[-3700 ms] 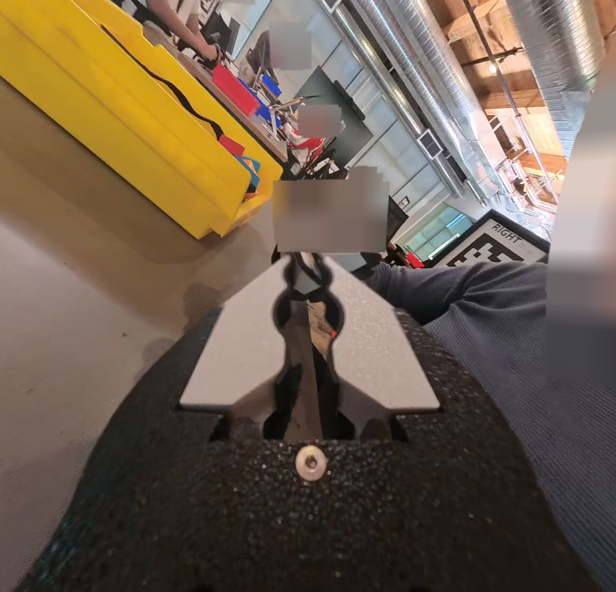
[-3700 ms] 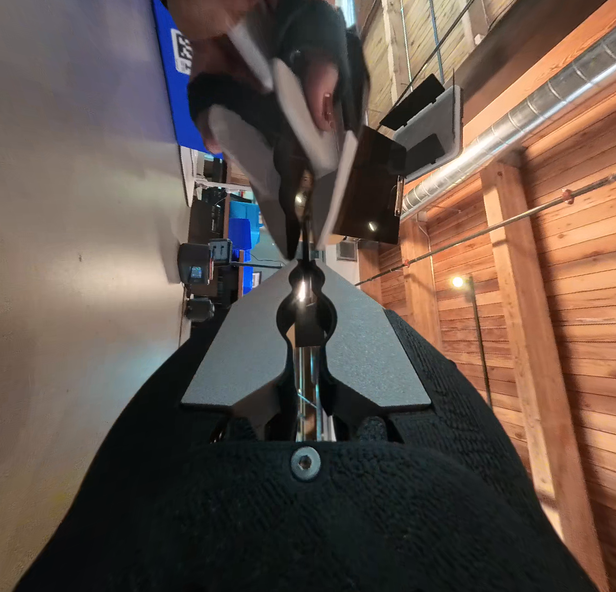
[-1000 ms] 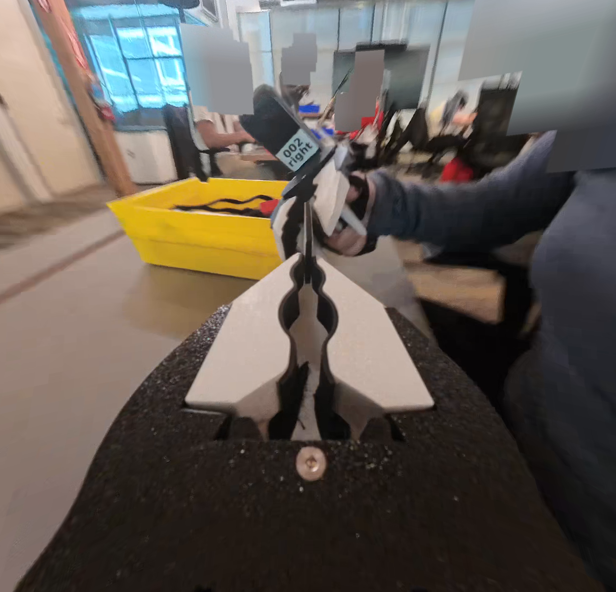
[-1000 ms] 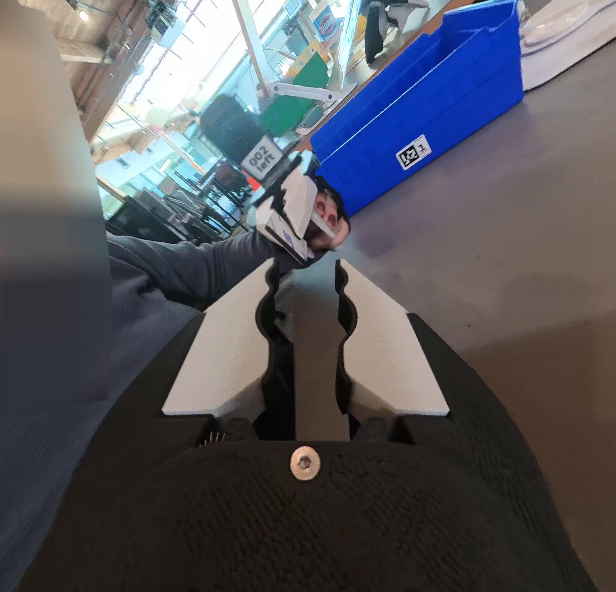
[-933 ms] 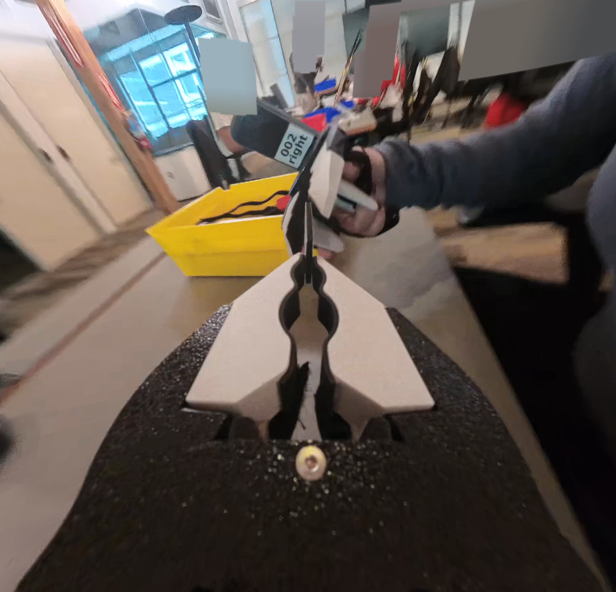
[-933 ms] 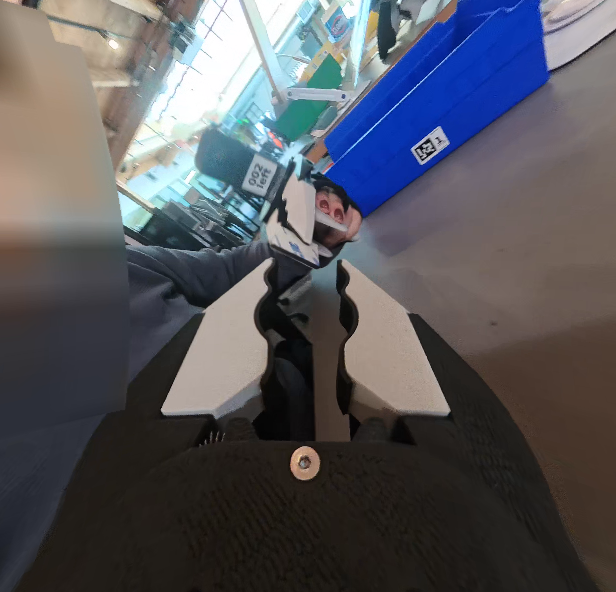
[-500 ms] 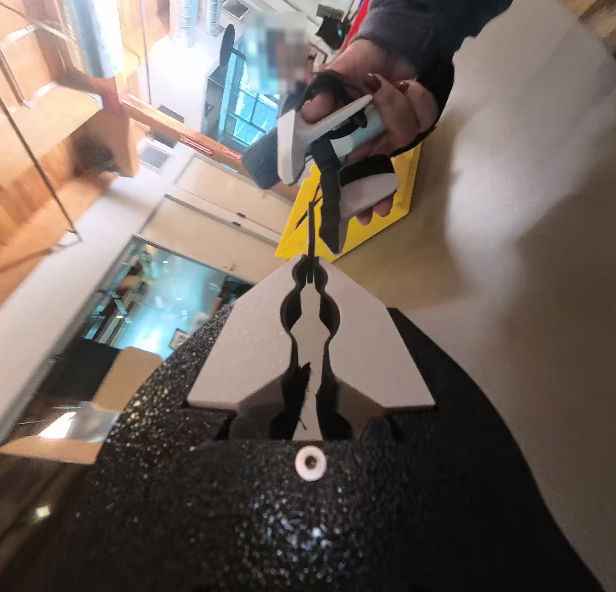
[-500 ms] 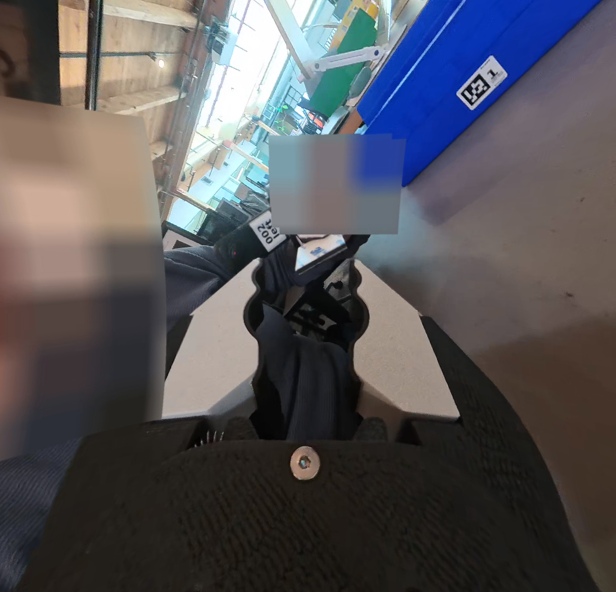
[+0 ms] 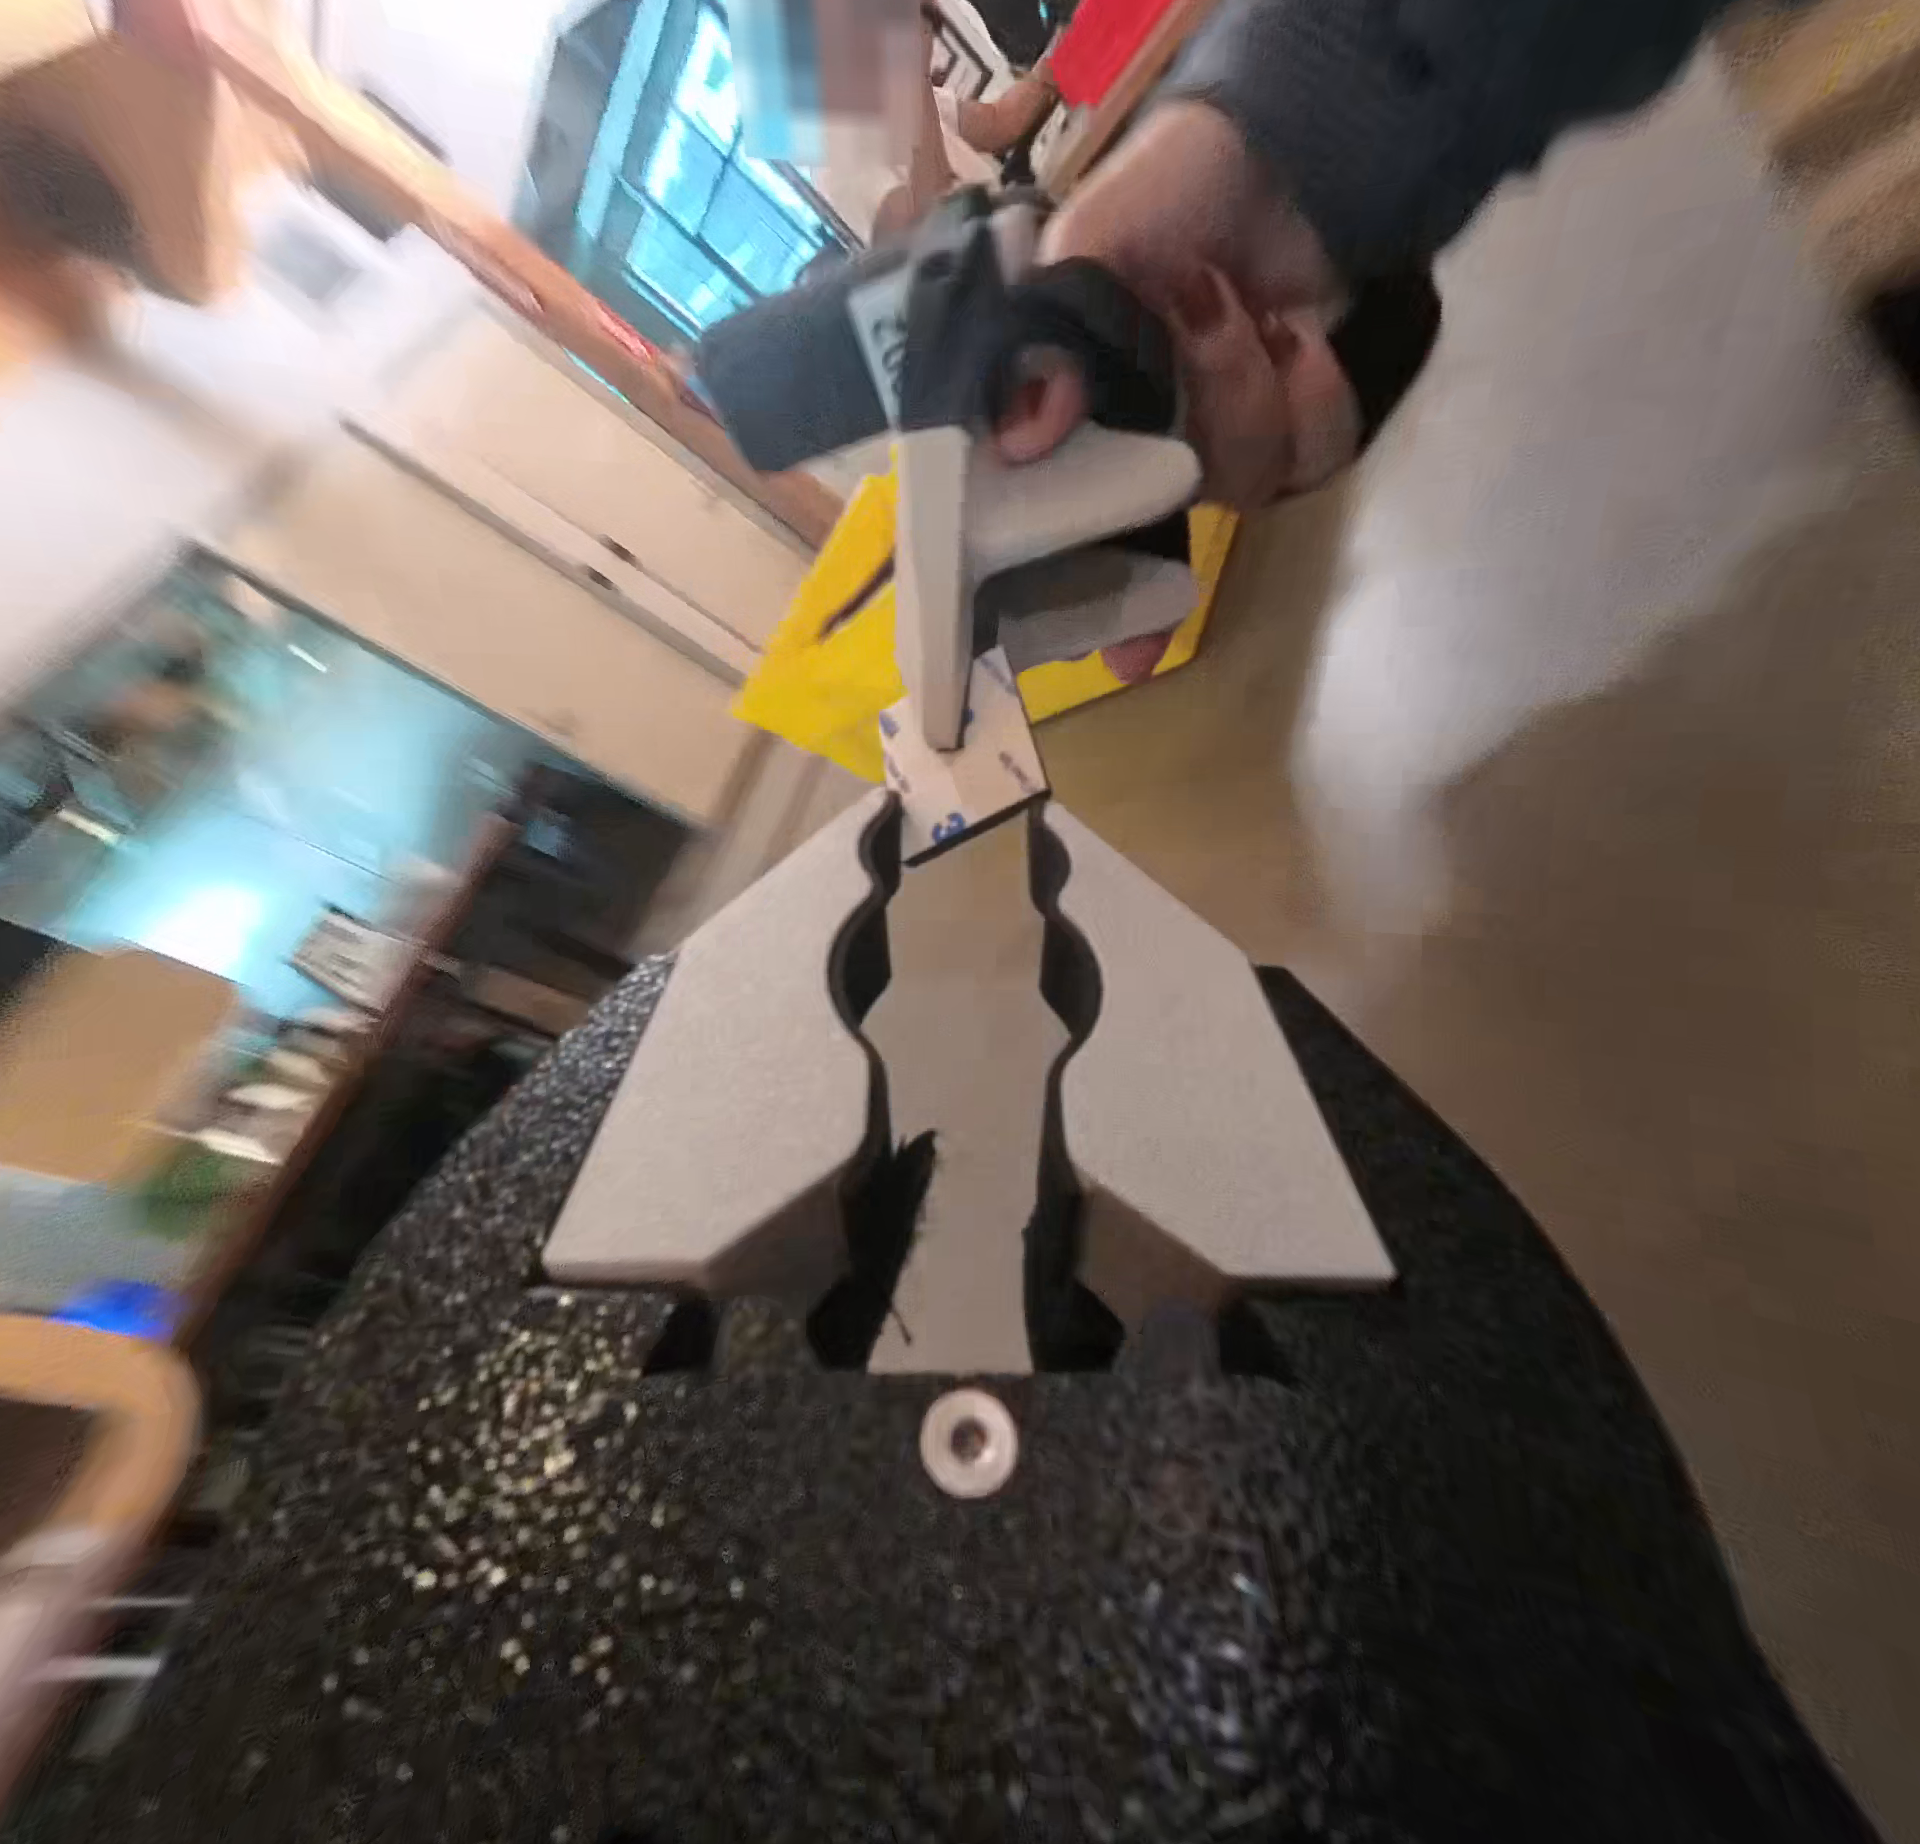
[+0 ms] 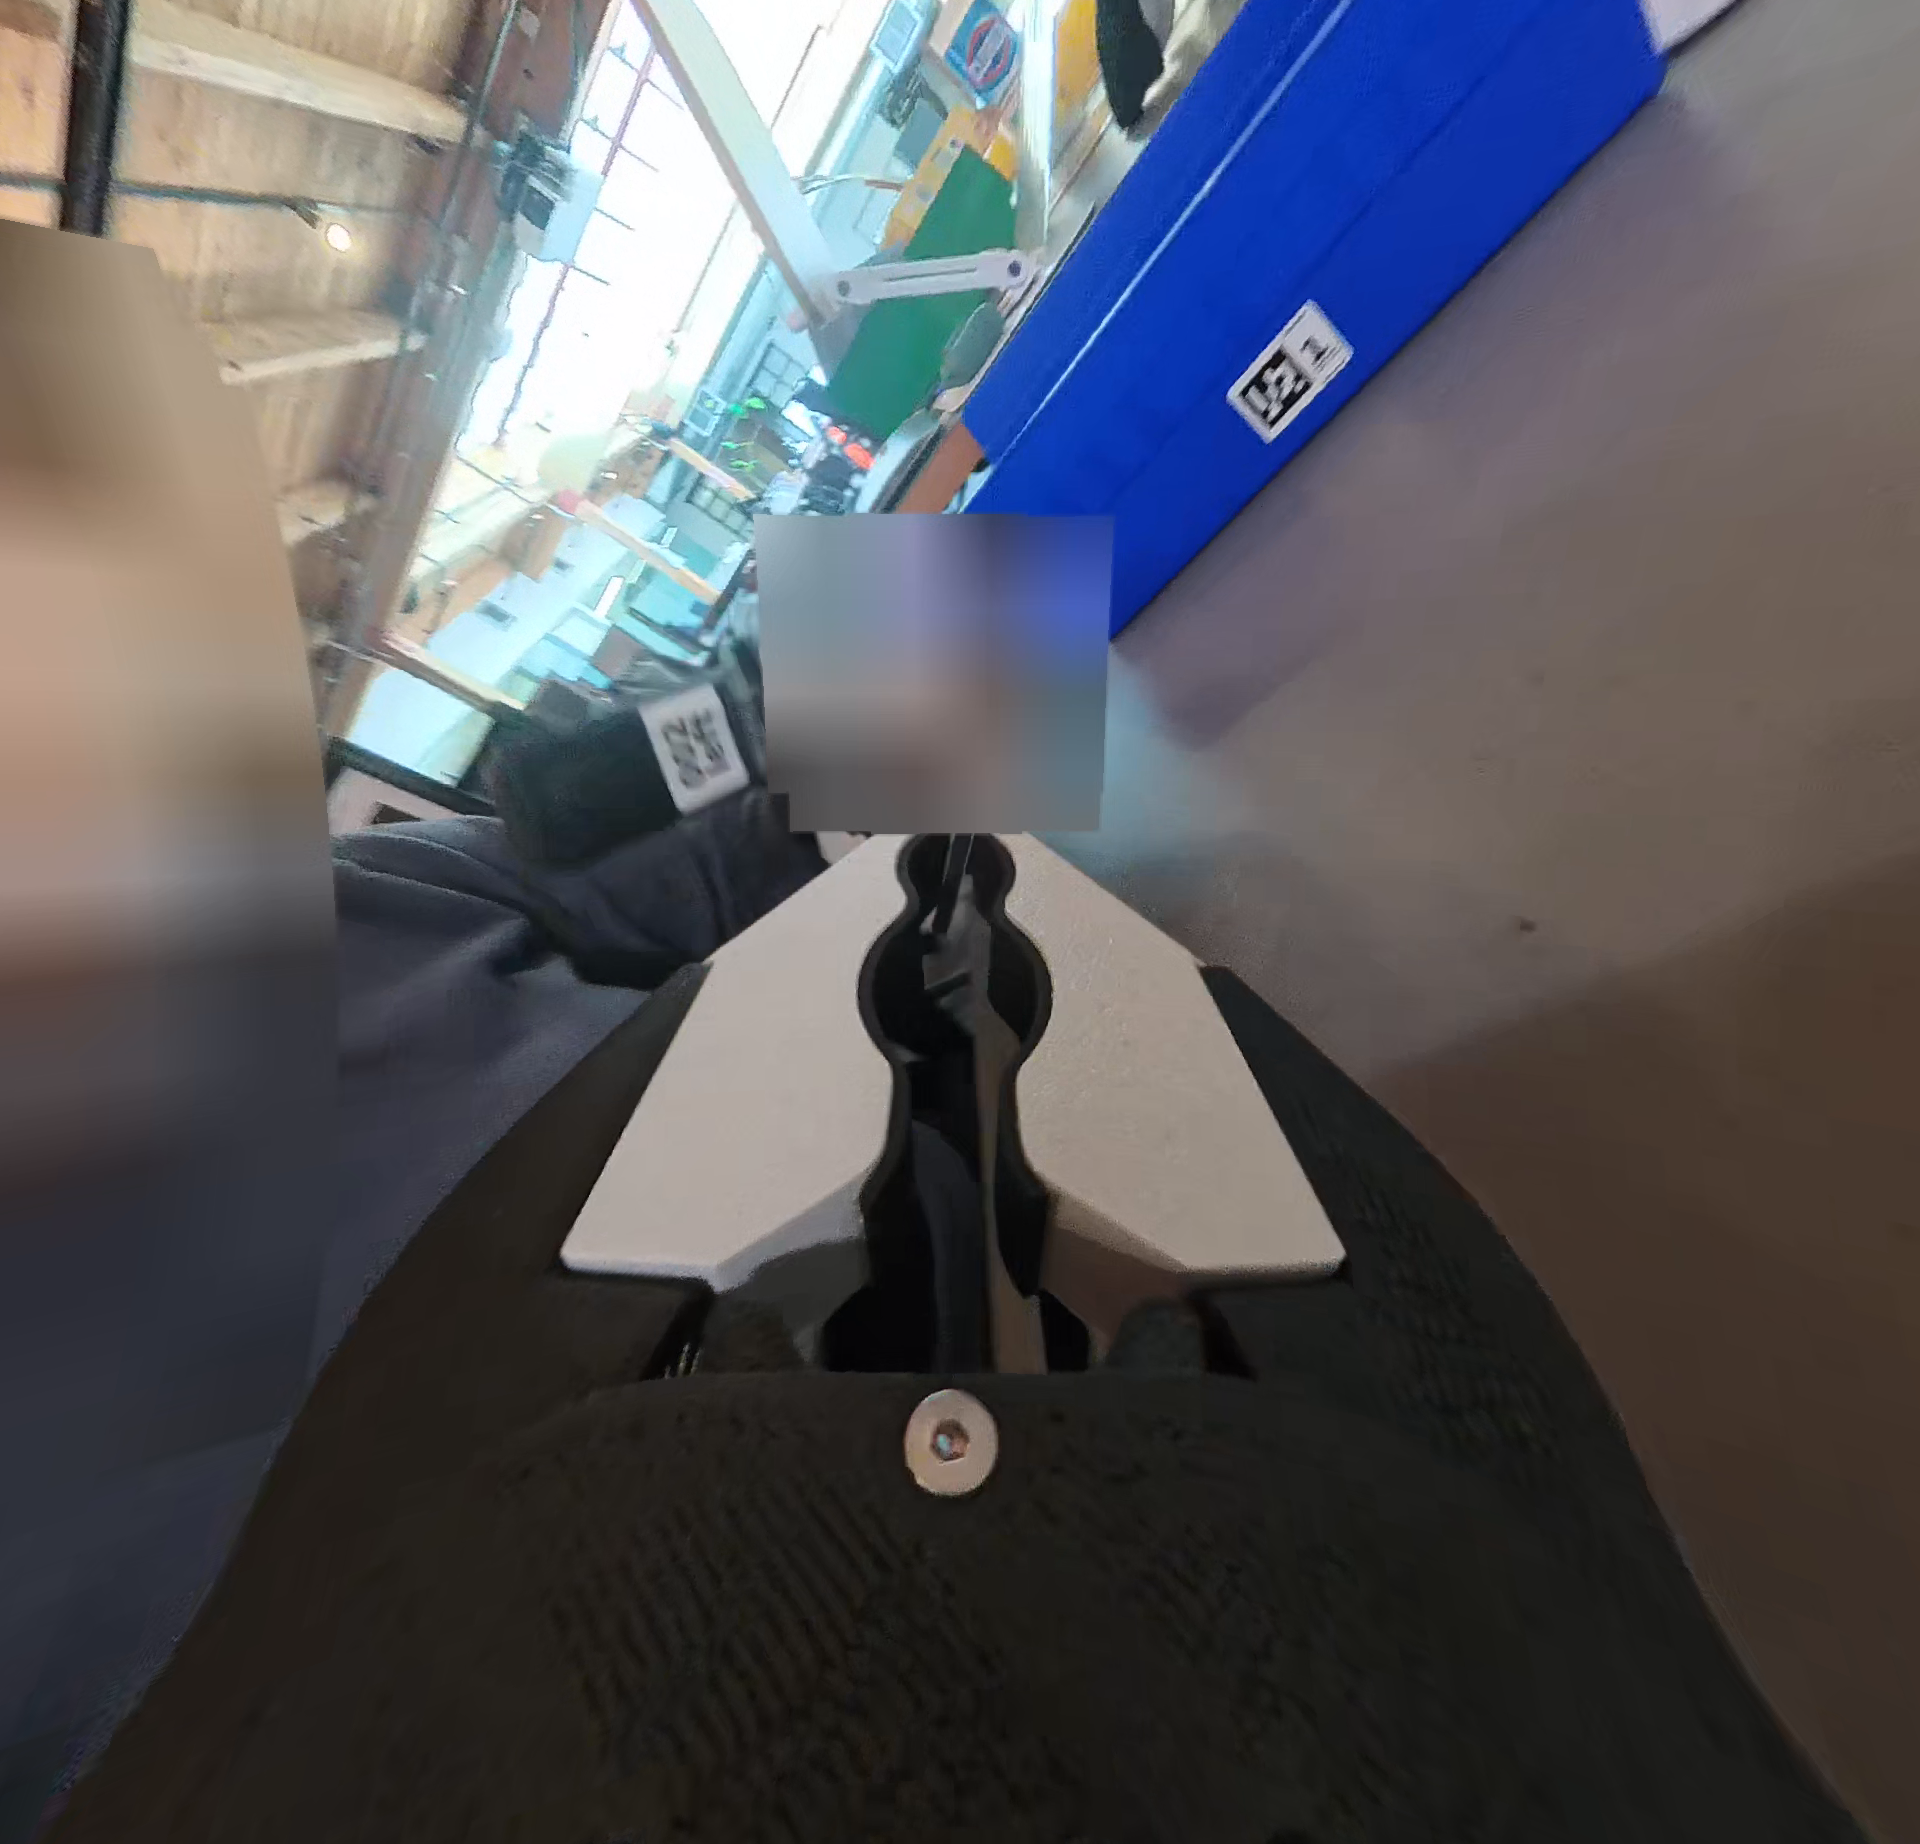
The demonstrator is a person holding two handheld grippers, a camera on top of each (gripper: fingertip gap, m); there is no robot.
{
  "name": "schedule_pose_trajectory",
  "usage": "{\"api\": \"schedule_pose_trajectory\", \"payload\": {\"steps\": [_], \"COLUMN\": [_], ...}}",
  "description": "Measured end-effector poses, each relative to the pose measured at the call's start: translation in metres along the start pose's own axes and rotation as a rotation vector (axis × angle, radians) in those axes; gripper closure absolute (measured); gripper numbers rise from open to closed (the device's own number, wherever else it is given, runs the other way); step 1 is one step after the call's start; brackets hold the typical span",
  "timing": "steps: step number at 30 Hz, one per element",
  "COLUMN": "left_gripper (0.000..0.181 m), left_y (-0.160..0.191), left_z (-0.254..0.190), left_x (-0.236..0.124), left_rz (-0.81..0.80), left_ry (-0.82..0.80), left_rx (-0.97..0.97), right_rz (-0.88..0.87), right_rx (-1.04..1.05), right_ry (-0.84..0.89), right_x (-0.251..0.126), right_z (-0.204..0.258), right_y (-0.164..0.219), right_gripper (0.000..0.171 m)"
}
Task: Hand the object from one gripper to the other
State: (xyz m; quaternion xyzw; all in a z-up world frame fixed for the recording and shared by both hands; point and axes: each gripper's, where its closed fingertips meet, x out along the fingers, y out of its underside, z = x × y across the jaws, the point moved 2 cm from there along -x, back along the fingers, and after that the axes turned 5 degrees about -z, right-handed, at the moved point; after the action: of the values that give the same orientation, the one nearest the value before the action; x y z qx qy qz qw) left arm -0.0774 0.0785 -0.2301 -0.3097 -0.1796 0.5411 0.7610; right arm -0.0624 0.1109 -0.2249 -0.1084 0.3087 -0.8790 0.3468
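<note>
The object is a thin flat square pad (image 9: 961, 792), white-faced with blue marks and a black edge. My right gripper (image 9: 940, 740), held in a person's hand (image 9: 1247, 360), is shut on the pad's upper part. My left gripper (image 9: 961, 838) is open, its jaws apart. The pad's lower corner sits just in the gap at the left gripper's tips. In the right wrist view my right gripper (image 10: 956, 854) is shut on the pad (image 10: 951, 921), seen edge-on as a dark strip. The left gripper's black body (image 10: 613, 776) shows beyond, partly hidden by a blurred patch.
A yellow bin (image 9: 831, 672) stands on the tan table (image 9: 1558, 963) behind the grippers. A blue bin (image 10: 1299, 267) with a white tag stands at the far right of the table (image 10: 1558, 755). A dark sleeve (image 10: 499, 942) lies to the left.
The pad has passed from the left gripper to the right. The right gripper closed in and shut on it. The left gripper opened. Both views have tilted.
</note>
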Motion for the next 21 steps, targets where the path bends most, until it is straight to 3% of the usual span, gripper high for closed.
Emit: {"api": "schedule_pose_trajectory", "payload": {"steps": [1, 4, 7, 11, 13, 17, 21], "left_gripper": [0.157, 0.150, 0.131, 0.144, 0.158, 0.169, 0.173], "left_y": [0.001, 0.003, -0.004, -0.013, -0.015, -0.017, -0.006], "left_z": [0.001, 0.003, 0.003, 0.010, 0.006, -0.018, -0.006], "left_x": [0.002, 0.006, 0.005, -0.002, -0.003, 0.000, 0.003], "left_rz": [-0.001, -0.014, -0.122, -0.250, -0.249, -0.162, -0.127], "left_ry": [0.033, 0.122, 0.229, 0.354, 0.393, 0.463, 0.338], "left_rx": [-0.150, -0.520, -0.834, -1.100, -1.088, -0.928, -0.900], "right_rz": [-0.008, -0.058, -0.027, 0.039, 0.118, 0.271, 0.198], "right_rx": [-0.049, -0.174, -0.337, -0.479, -0.565, -0.688, -0.805], "right_ry": [0.018, -0.048, 0.047, 0.055, 0.062, 0.085, 0.232], "right_x": [-0.001, -0.004, -0.007, -0.006, -0.004, 0.000, 0.003], "right_z": [-0.001, 0.012, 0.005, 0.012, 0.015, 0.020, 0.013], "right_y": [-0.002, -0.010, -0.010, -0.003, 0.006, 0.026, 0.011], "right_gripper": [0.167, 0.169, 0.170, 0.170, 0.170, 0.170, 0.170]}}
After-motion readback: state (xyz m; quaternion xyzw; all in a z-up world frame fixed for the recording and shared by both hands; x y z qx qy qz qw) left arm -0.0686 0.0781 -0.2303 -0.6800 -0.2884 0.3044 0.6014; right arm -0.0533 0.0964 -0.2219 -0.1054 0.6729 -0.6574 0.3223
